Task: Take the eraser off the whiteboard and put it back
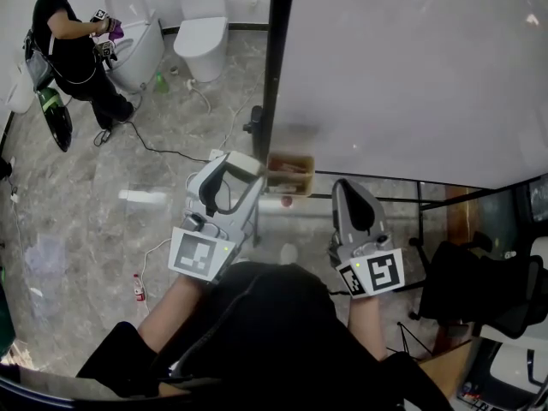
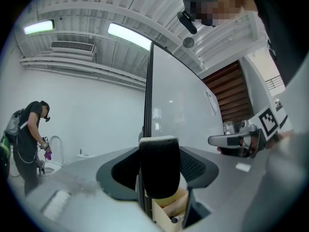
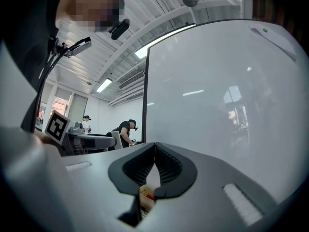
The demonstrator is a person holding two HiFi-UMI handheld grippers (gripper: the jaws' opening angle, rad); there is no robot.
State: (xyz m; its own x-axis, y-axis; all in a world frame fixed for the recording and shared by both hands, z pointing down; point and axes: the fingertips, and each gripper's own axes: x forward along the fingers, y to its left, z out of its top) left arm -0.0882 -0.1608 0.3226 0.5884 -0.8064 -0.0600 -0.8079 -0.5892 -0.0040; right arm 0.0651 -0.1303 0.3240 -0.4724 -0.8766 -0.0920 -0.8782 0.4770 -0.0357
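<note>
Left gripper clamped on the eraser — black felt towards the camera, pale back on top. Eraser sits at the whiteboard's lower-left corner, just beside the wooden box; contact with the frame unclear. Right gripper — jaws closed together, nothing between, near the board's lower edge.

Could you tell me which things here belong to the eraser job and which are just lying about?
Job: eraser, gripped by the left gripper; whiteboard.
Lying about: wooden box, toilets, bottle on floor, office chair.
</note>
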